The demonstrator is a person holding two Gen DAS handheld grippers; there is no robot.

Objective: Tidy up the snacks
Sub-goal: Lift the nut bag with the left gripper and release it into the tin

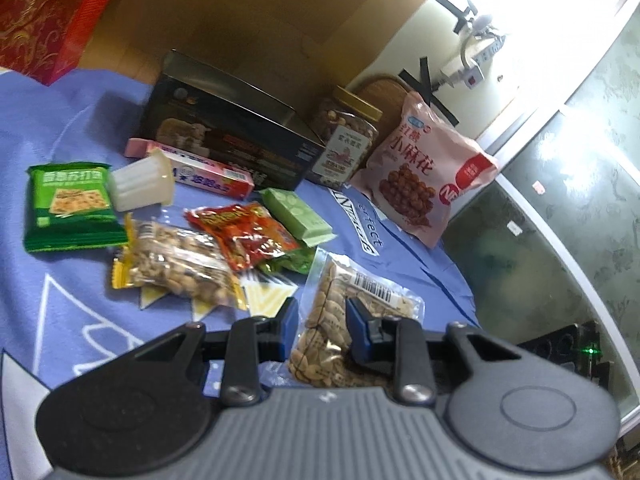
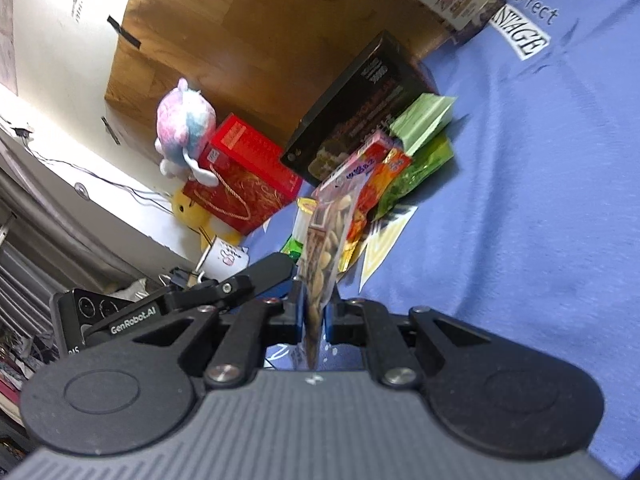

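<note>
A clear bag of pale nuts [image 1: 332,292] with a barcode label sits between the blue pads of my left gripper [image 1: 324,320], which is shut on it. In the right wrist view the same kind of bag [image 2: 328,240] shows edge-on, standing up from my right gripper [image 2: 314,312], which is shut tight on its lower end. The left gripper's black housing [image 2: 180,304] reaches in from the left toward that bag. More snacks lie on the blue cloth [image 1: 60,300]: a yellow-edged nut bag [image 1: 180,272], a red pack [image 1: 244,236], a green cracker pack [image 1: 68,208].
Behind the loose snacks are a black box [image 1: 228,128], a pink carton [image 1: 208,170], a white jelly cup [image 1: 140,184], a nut jar [image 1: 344,140] and a pink bag [image 1: 424,172]. A red gift bag [image 2: 240,184] and a plush toy [image 2: 184,128] stand at the cloth's far end.
</note>
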